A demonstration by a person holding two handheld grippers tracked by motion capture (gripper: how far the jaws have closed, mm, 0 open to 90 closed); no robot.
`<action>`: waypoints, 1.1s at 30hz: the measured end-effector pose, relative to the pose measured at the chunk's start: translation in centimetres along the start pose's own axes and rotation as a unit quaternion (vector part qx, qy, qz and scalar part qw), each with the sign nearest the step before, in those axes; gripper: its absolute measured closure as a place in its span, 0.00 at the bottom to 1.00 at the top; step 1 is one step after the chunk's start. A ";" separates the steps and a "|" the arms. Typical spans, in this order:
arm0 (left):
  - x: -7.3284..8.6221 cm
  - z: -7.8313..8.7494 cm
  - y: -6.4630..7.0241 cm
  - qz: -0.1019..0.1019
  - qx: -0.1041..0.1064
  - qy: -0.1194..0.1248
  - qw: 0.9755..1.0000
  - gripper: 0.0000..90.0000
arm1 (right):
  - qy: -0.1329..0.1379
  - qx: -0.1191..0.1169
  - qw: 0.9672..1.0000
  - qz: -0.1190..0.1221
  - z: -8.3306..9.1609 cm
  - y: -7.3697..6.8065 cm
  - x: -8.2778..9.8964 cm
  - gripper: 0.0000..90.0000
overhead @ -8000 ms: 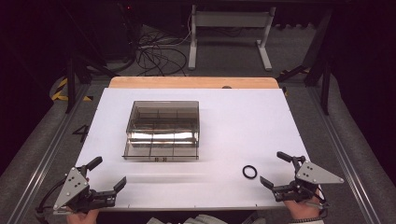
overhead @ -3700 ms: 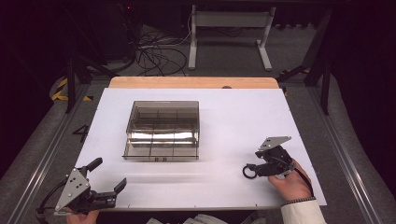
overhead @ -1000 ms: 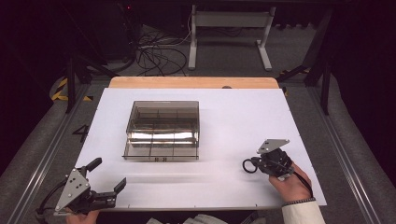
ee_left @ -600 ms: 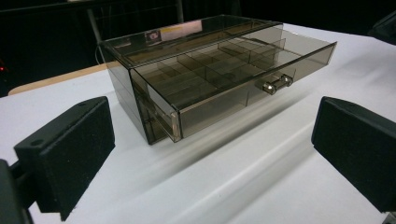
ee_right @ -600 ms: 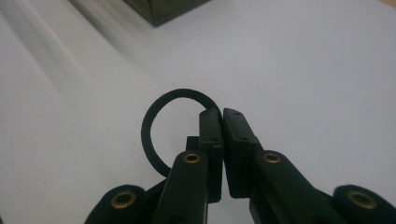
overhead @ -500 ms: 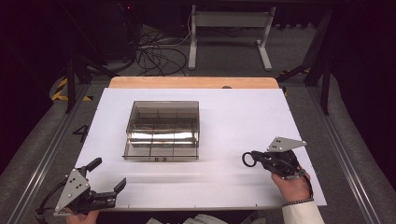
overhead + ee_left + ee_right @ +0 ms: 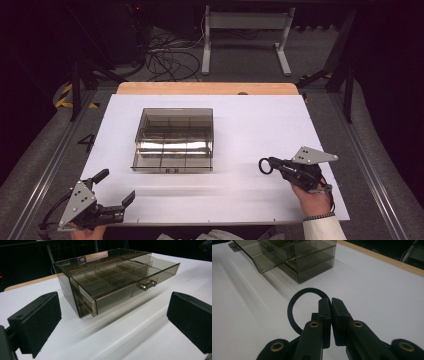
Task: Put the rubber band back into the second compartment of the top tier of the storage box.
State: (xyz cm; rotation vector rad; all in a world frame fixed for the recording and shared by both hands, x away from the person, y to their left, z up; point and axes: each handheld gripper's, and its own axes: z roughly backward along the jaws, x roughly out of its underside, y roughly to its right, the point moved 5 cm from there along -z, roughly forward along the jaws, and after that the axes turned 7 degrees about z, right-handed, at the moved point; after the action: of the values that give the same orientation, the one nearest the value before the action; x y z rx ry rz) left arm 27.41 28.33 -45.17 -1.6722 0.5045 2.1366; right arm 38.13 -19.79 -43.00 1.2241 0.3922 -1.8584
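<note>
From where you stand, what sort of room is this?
Probably a lab or workshop set up for recording handwork. A white table stands on a dark floor with loose cables behind it, and a person holds a tool in each hand, the right tool gripping a black ring.

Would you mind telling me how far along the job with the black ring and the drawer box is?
Done: the right gripper has pinched the black ring. In hand: it holds it above the table. Left, likely: placing it in the open drawer. The left gripper waits open.
</note>
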 end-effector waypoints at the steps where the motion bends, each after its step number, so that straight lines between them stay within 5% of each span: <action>1: 0.0 0.0 0.0 0.000 0.000 0.000 1.000 0.00 | 0.005 0.000 1.000 -0.001 0.0 0.0 0.0 0.96; 6: 0.0 -0.1 0.0 0.003 0.001 -0.002 1.000 0.00 | 0.030 -0.001 1.000 -0.007 0.1 0.0 -0.3 0.96; 33: 0.0 -0.1 0.1 0.006 0.002 0.000 1.000 0.00 | 0.079 -0.012 0.997 -0.007 0.2 0.0 -1.1 0.96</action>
State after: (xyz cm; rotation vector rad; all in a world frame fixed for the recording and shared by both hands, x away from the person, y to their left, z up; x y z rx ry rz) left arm 27.43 28.24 -45.20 -1.6709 0.5208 2.1420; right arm 38.19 -19.38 -41.93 1.3606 0.5088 -1.7687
